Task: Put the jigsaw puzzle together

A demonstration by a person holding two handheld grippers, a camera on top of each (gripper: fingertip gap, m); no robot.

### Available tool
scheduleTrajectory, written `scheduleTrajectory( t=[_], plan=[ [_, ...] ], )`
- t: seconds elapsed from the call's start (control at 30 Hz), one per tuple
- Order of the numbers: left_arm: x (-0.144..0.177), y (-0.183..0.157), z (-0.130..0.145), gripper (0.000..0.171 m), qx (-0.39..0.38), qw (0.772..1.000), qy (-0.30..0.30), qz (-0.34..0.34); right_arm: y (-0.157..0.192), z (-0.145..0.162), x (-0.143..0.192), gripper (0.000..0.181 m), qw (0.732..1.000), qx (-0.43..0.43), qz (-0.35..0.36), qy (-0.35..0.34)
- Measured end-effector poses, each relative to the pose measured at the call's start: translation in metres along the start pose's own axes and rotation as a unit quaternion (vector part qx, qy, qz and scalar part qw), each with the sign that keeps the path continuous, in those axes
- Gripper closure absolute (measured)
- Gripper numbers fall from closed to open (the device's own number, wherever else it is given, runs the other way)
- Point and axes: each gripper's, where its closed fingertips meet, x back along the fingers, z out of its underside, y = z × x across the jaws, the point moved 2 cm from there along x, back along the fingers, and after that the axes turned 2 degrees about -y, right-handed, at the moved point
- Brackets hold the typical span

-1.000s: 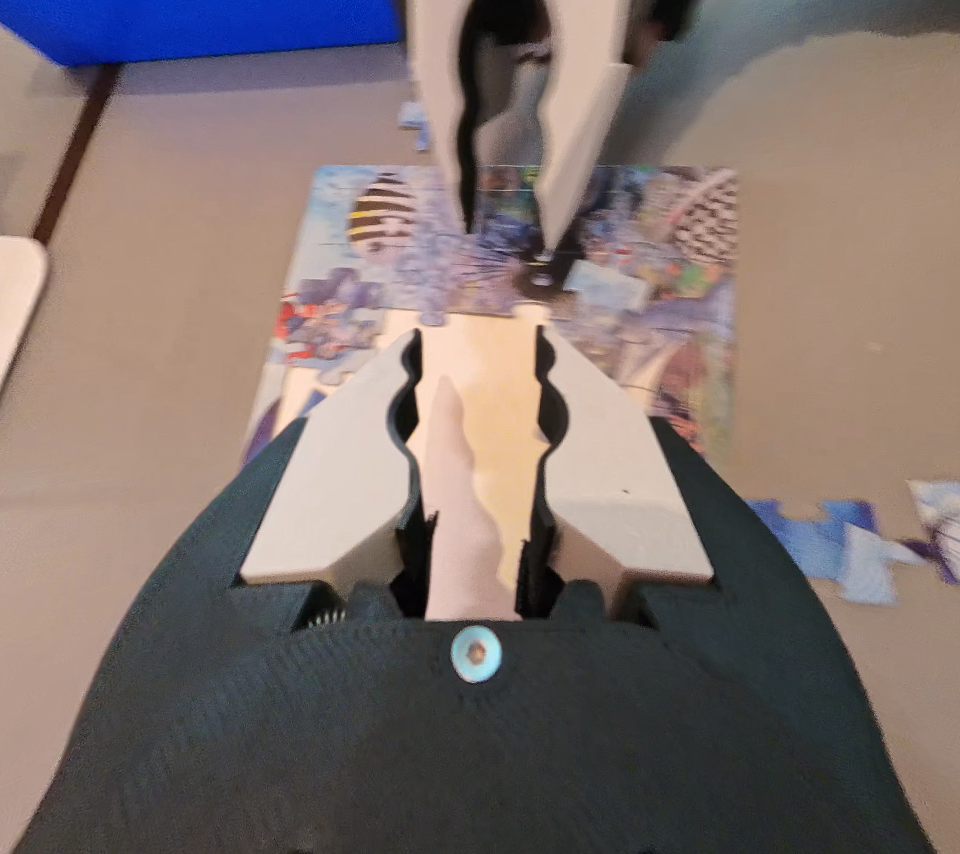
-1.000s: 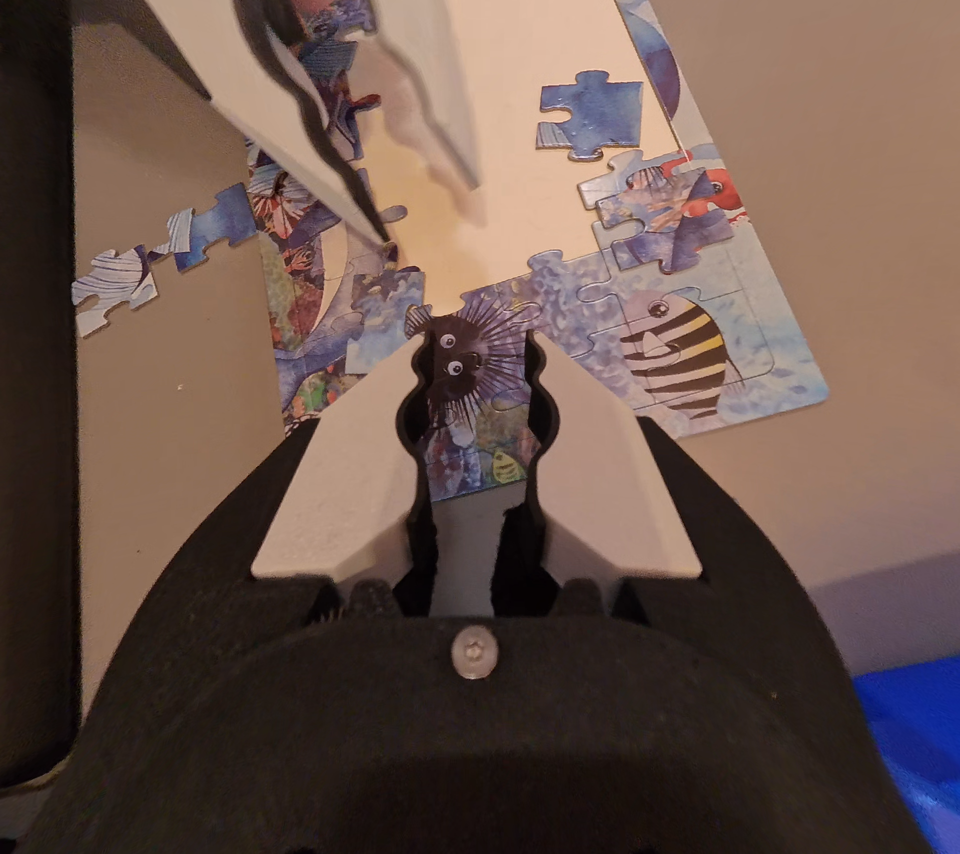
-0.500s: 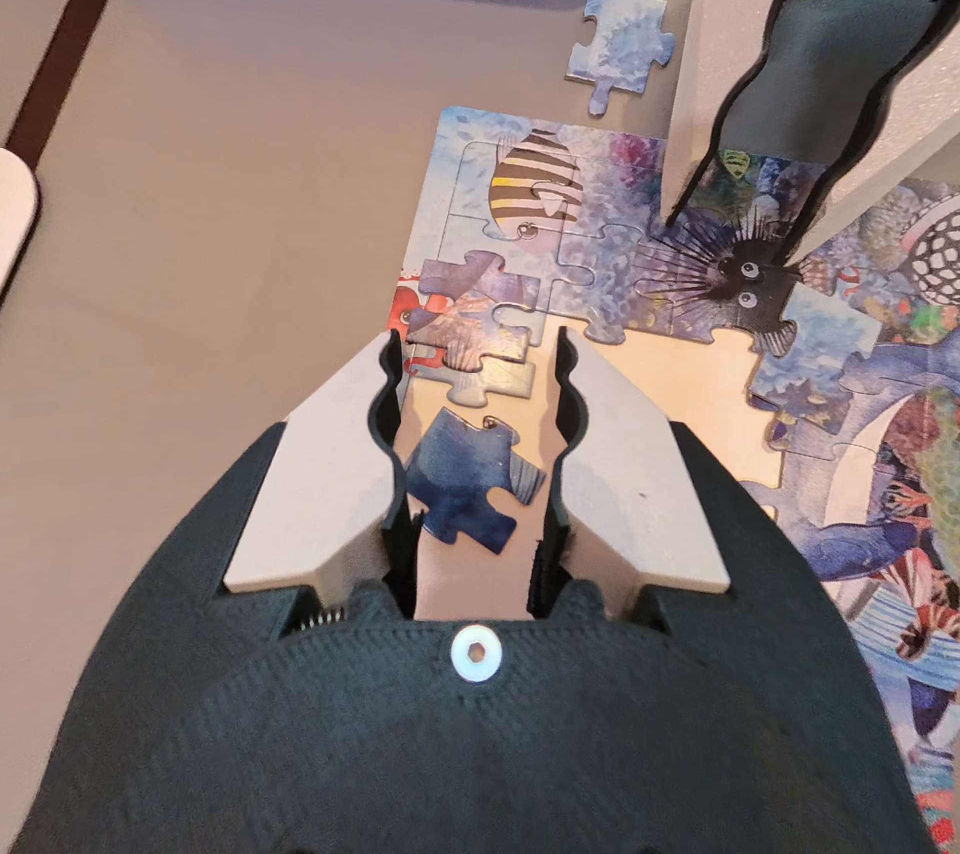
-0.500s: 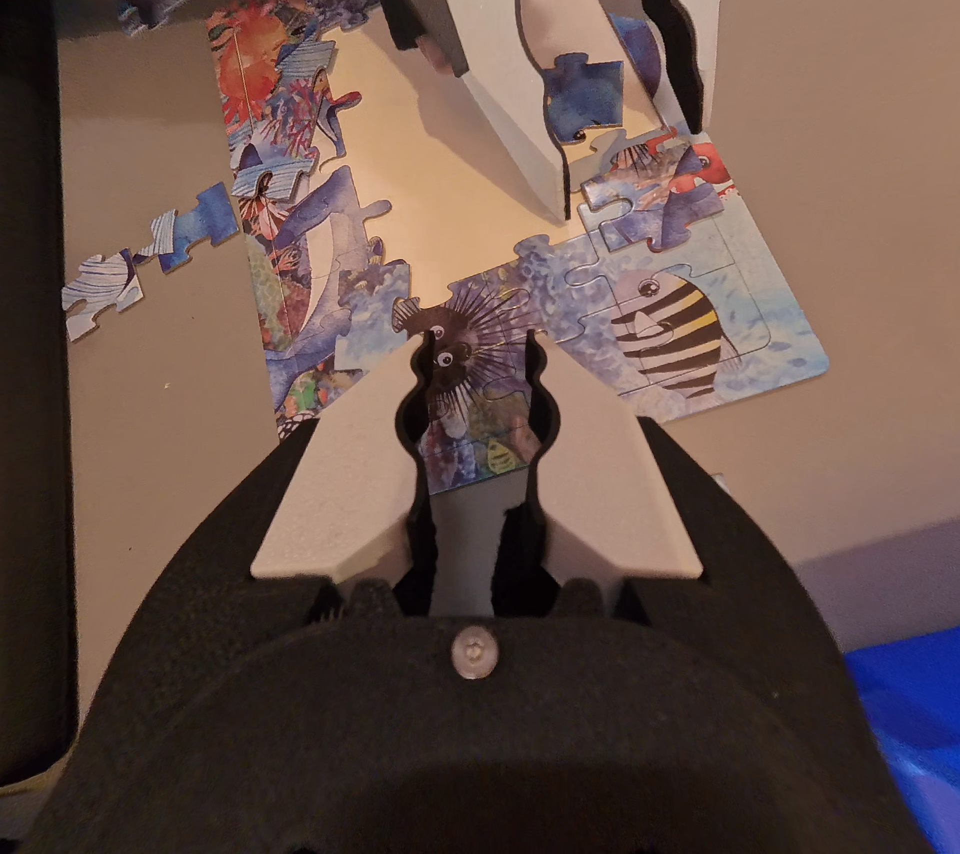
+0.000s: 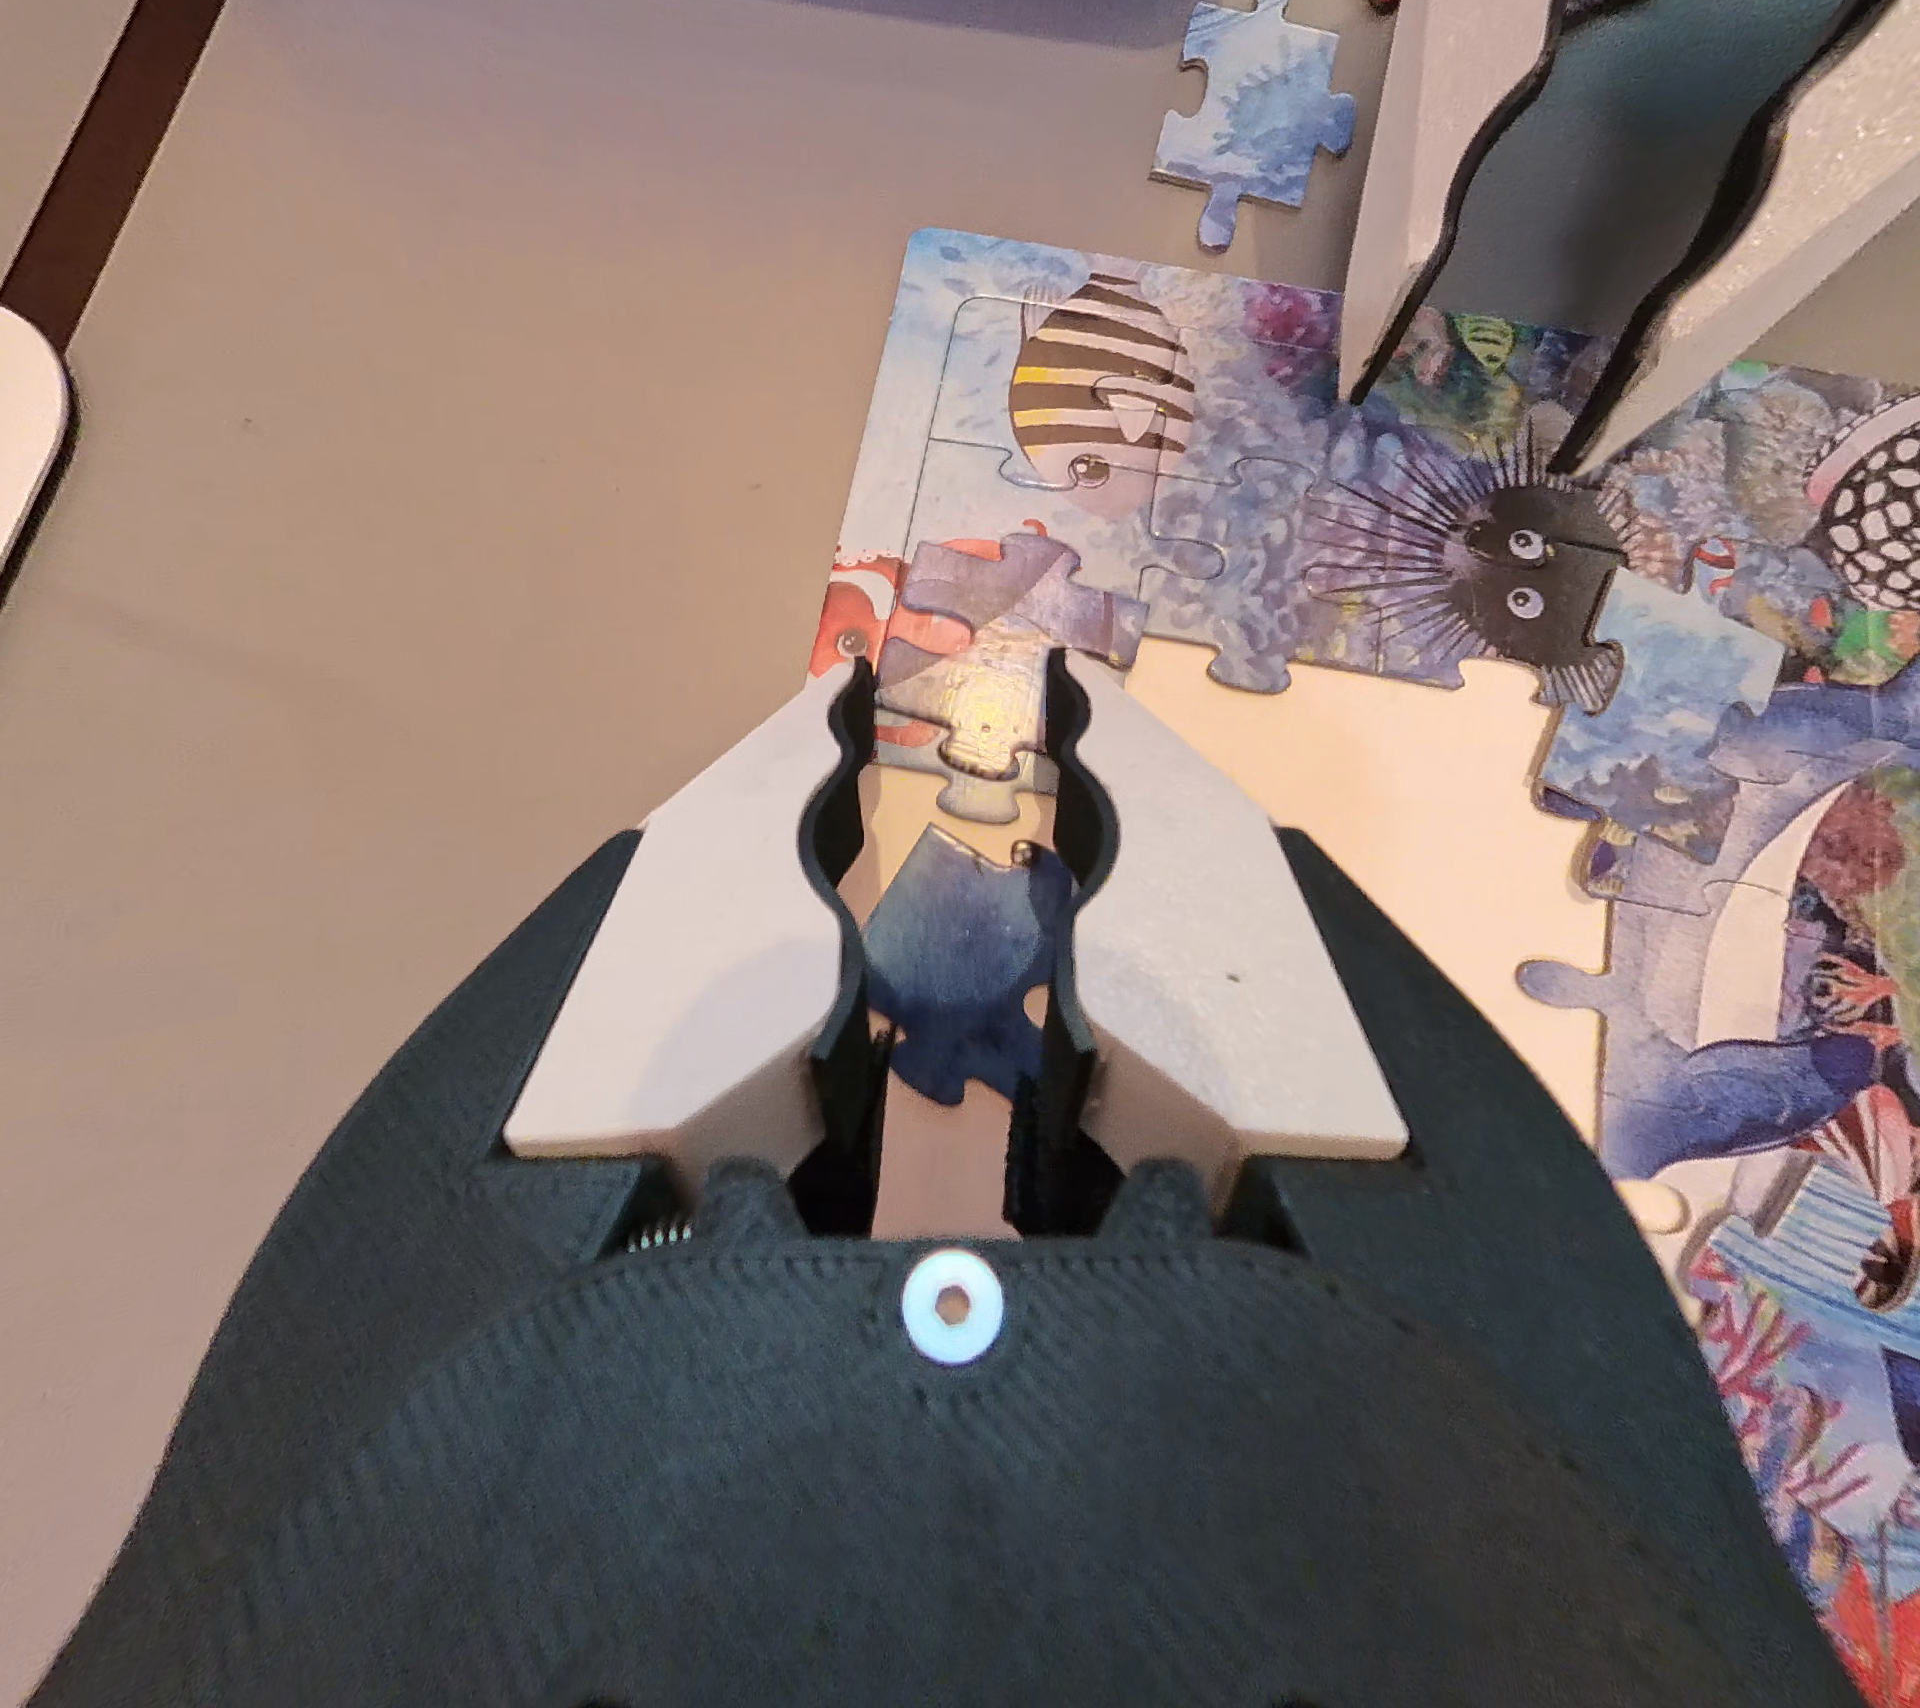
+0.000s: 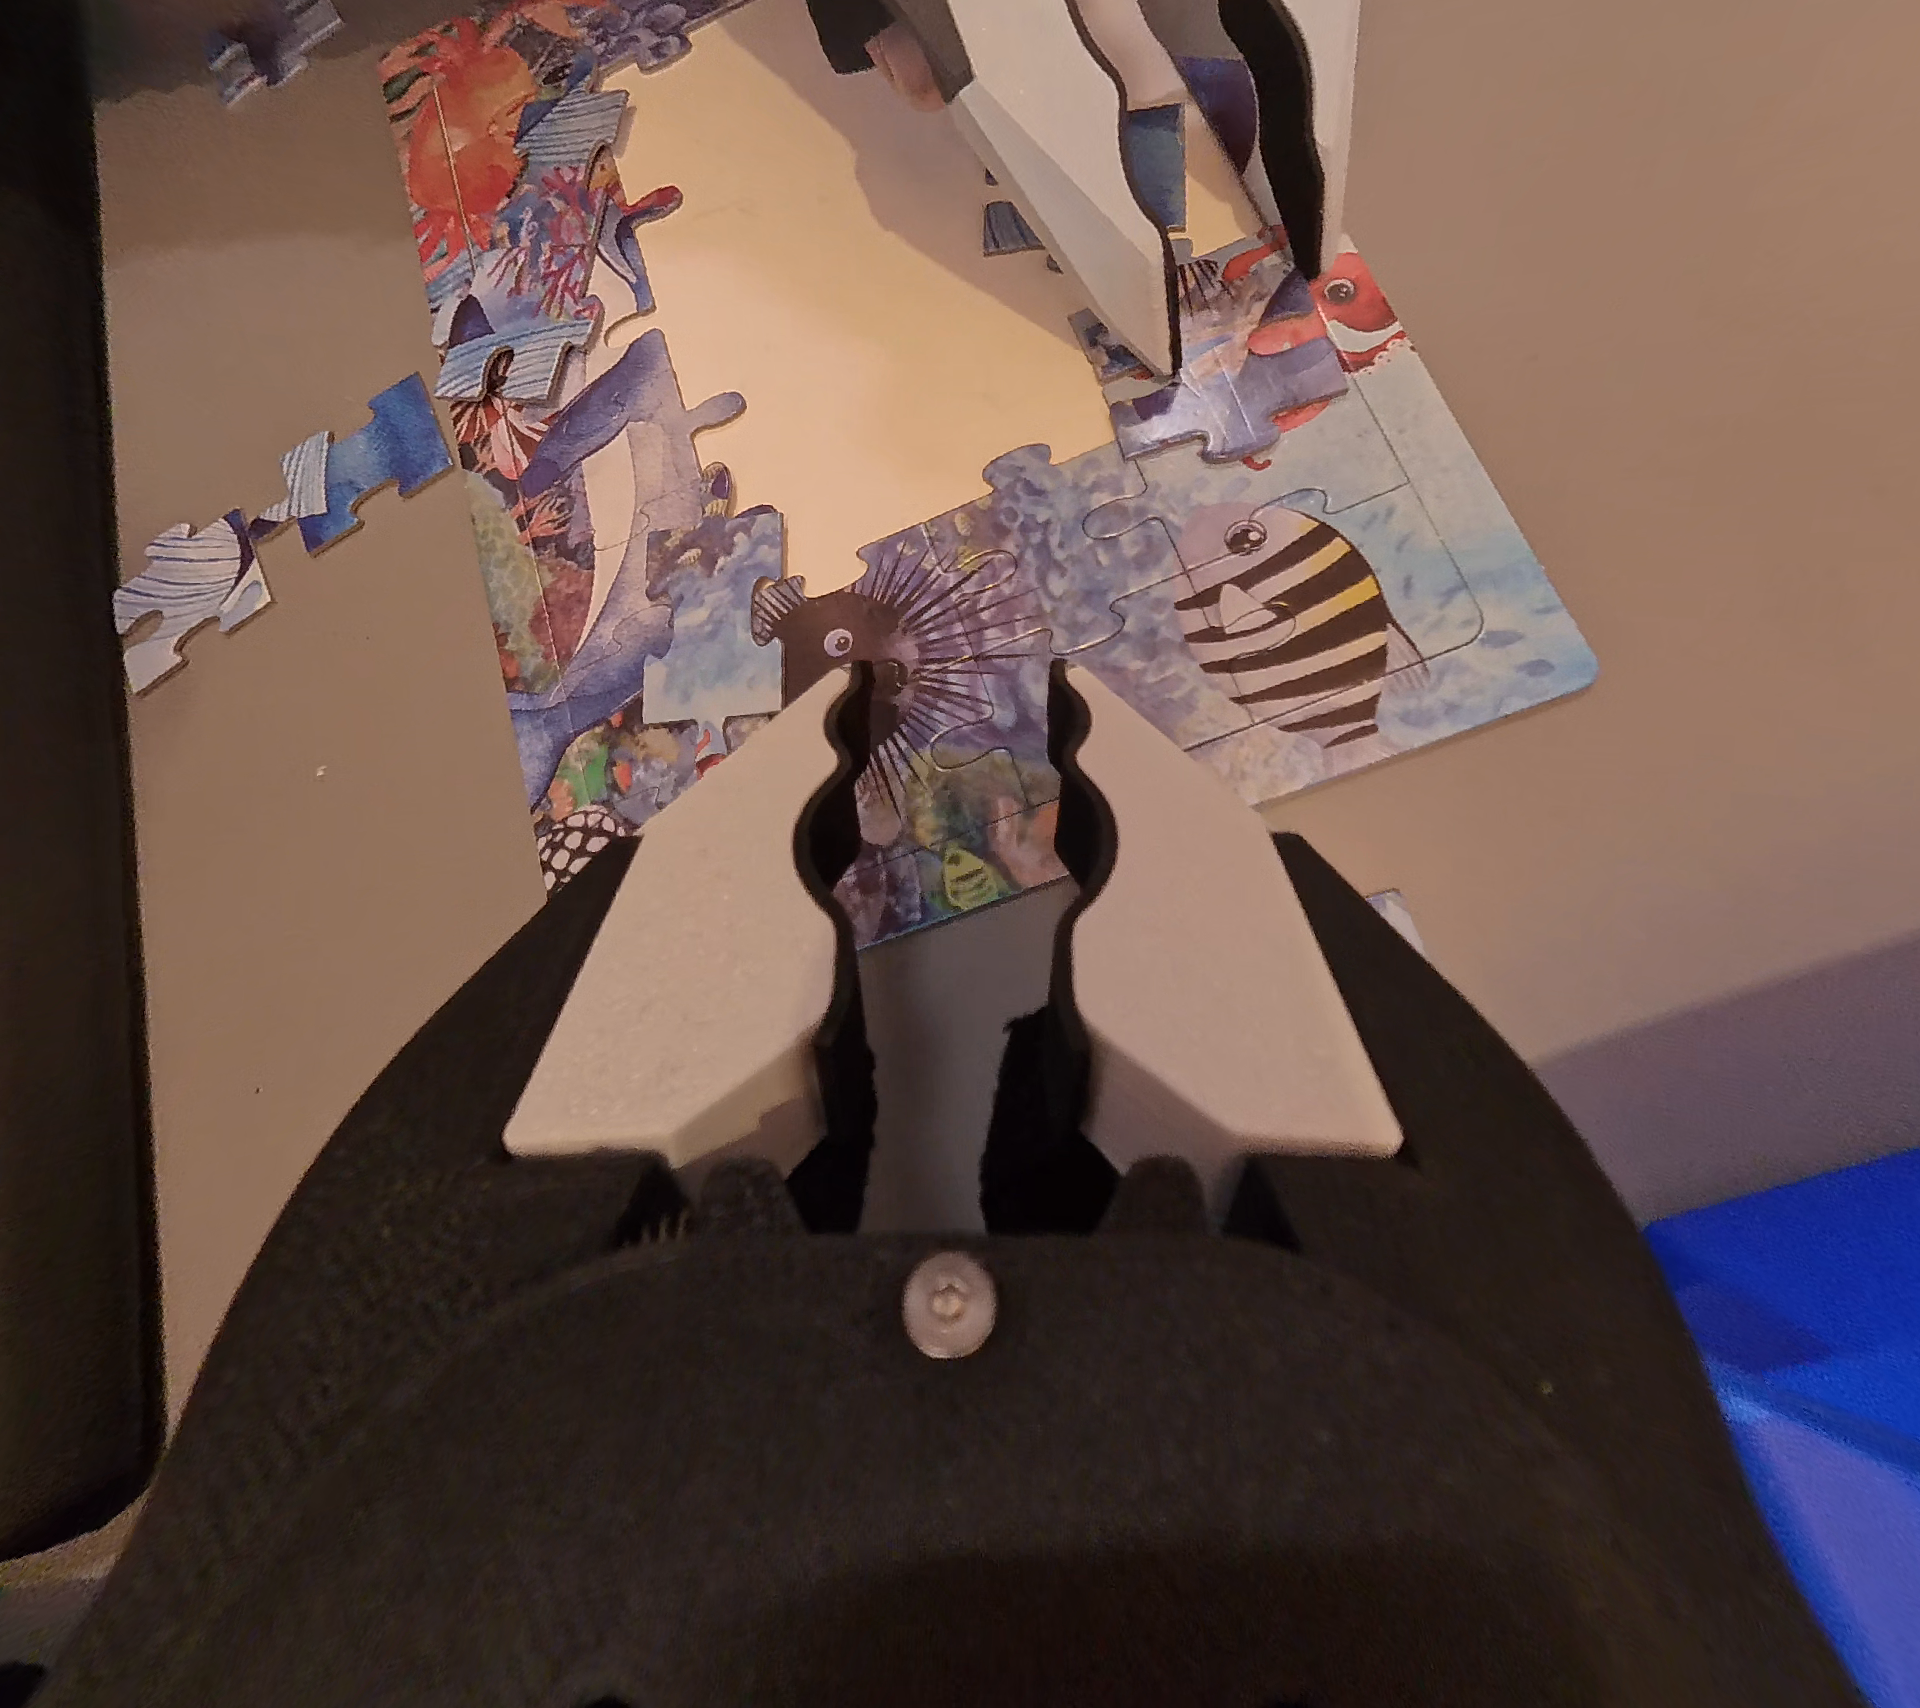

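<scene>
Lying between the parted fingers of the left hand-held gripper point(image 5: 954, 671) is a dark-blue piece point(image 5: 961, 962), flat on the puzzle point(image 5: 1247, 536); right hand-held gripper point(image 6: 954, 671) hanging apart, empty.

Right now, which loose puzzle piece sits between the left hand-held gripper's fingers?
The dark blue piece, lying on the bare board; the pale blue piece lies off the board.

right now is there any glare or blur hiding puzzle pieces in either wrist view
Left wrist view: sharp, but a glare patch washes out the piece between the left gripper tips. Right wrist view: the right gripper is sharp, the far top-left corner lies in shadow, dimming a loose piece there.
</scene>
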Motion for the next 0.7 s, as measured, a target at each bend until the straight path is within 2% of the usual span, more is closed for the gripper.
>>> scheduleTrajectory(
  t=[0.27,0.43,0.57,0.7],
  plan=[
    [0.011,-0.006,0.003,0.140,-0.046,0.999,-0.004,-0.028,-0.001,0.001,-0.001,0.149,1.000,0.003,0.006,0.006],
    [0.020,-0.013,0.003,0.141,-0.074,0.996,-0.006,-0.053,-0.006,-0.006,0.010,0.149,0.999,0.006,0.029,-0.015],
    [0.037,-0.018,0.004,0.141,-0.081,0.994,-0.011,-0.068,-0.006,-0.027,0.040,0.151,0.996,0.011,0.047,-0.077],
    [0.061,-0.024,0.010,0.141,-0.078,0.993,-0.012,-0.083,-0.022,-0.028,0.084,0.154,0.988,-0.017,0.119,-0.101]
  ],
)
